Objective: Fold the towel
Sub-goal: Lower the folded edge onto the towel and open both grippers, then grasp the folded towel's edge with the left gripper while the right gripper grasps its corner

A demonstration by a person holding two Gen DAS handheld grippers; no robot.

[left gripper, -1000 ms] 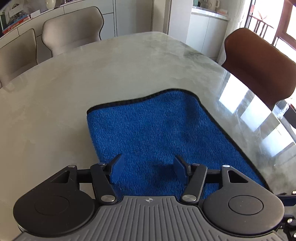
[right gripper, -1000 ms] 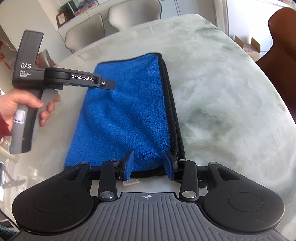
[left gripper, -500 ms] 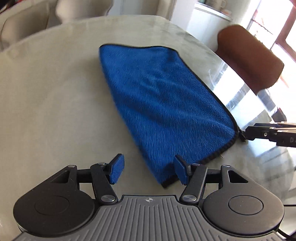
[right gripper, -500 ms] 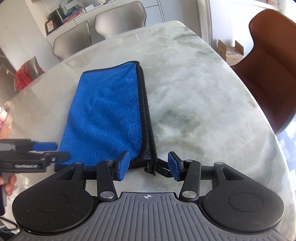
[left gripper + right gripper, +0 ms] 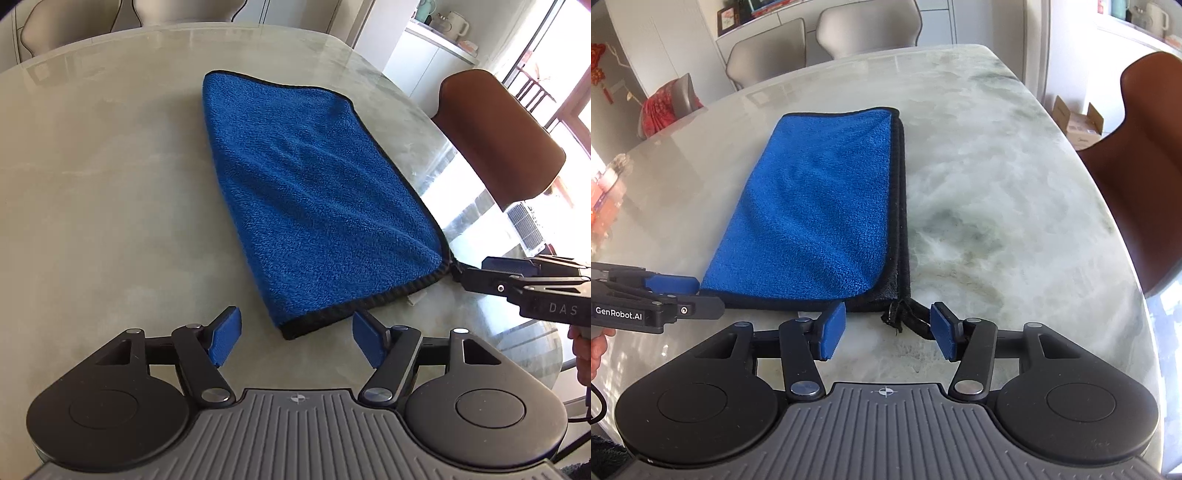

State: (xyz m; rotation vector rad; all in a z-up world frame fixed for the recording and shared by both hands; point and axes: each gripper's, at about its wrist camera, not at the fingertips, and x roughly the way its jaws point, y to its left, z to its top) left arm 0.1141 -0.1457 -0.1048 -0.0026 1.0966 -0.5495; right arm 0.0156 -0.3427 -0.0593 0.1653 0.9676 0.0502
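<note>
**Ana:** While both tools hang just off the near end of the towel [image 5: 314,199], where does the job stand?

**Ben:** It looks folded once lengthwise: a long blue strip lies flat on the pale marble surface [image 5: 110,184], black-trimmed edges stacked along its right side. The likely next step is a fold across, near end to far end.

**Ana:** And the tools?

**Ben:** The left tool [image 5: 295,338] has its jaws opening, with the near left corner of the towel just ahead of them and nothing pinched. The right tool [image 5: 888,330] is opening too; the black hanging loop [image 5: 905,317] at the near right corner lies between its pads, but they do not press it.

**Ana:** How should the fold go?

**Ben:** Each tool should take its own near corner and catch every layer, not the loop alone. Then both should lift together and travel level, so the end lands square on the far edge. A one-sided pull would skew the stack.

**Ana:** What about the room?

**Ben:** The surface is glossy and bare around the towel, so the cloth may slide. A brown chair [image 5: 498,140] stands at the right, grey chairs [image 5: 864,29] and white cabinets beyond the far edge, and bright windows throw glare.
</note>
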